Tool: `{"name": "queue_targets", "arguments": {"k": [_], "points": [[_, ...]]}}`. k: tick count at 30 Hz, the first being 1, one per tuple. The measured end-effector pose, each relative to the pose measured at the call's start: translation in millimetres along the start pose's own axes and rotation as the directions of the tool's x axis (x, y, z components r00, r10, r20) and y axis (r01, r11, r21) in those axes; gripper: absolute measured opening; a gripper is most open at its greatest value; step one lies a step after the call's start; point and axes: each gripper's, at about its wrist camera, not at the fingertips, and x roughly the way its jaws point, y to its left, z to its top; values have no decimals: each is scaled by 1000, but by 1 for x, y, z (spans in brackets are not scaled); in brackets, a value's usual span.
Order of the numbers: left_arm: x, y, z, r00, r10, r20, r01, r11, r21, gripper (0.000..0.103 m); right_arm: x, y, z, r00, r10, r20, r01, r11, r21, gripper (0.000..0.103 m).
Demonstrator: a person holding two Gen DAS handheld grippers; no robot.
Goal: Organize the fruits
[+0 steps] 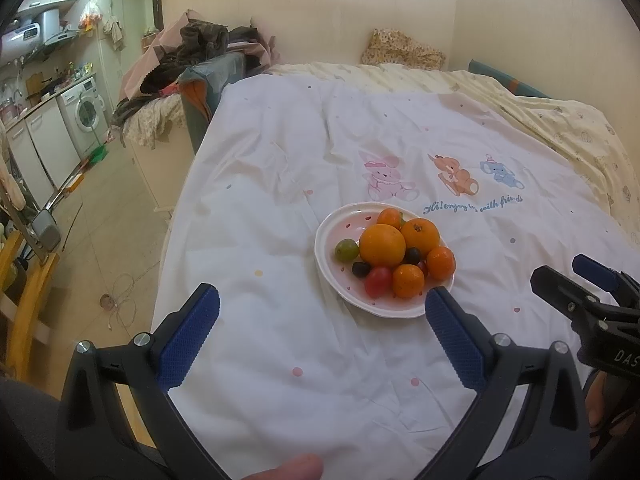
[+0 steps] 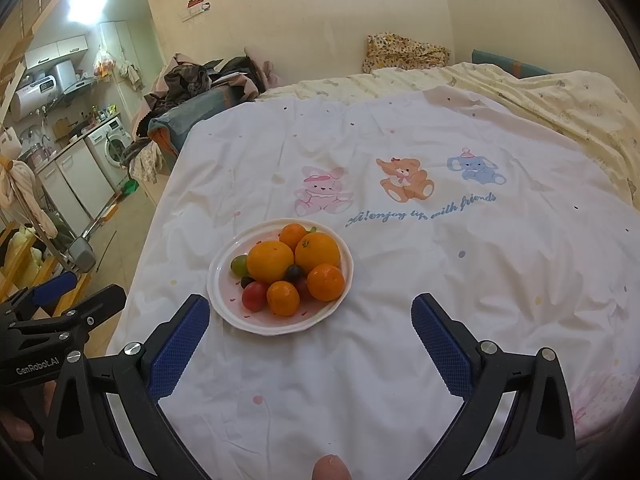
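Round white pink-dotted ceramic plate (image 2: 224,300) heaped with oranges (image 2: 270,261), perhaps grapes, left gripper (image 1: 322,304) and right gripper (image 2: 310,312) near it, both released, empty.

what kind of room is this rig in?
Likely a small studio flat: the fruit plate sits on a bed sheet printed with cartoon animals, and a washing machine and kitchen counter stand in the same room.

A white cartoon-print sheet (image 2: 400,240) covers the bed beside cream walls (image 2: 320,20), washing machine (image 2: 114,148) beyond.
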Motion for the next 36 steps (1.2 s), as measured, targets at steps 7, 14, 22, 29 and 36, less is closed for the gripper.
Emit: {"name": "queue_targets", "arguments": {"k": [7, 14, 22, 29, 36], "points": [[0, 1, 0, 1000, -3, 0, 3, 1000, -3, 102, 1, 0, -1, 1000, -2, -2, 2, 1000, -1, 103], [-1, 1, 1, 1000, -1, 1, 1, 1000, -2, 102, 2, -1, -1, 1000, -4, -5, 4, 1000, -5, 103], [-2, 4, 1, 1000, 5, 7, -5, 1000, -8, 102, 2, -1, -1, 1000, -2, -3, 2, 1000, -6, 103], [0, 5, 1, 1000, 6, 6, -6, 1000, -12, 102, 2, 1, -1, 1000, -1, -3, 1, 1000, -9, 103], [1, 4, 0, 1000, 1, 7, -1, 1000, -6, 102, 2, 1, -1, 1000, 0, -3, 0, 1000, -8, 103]]}}
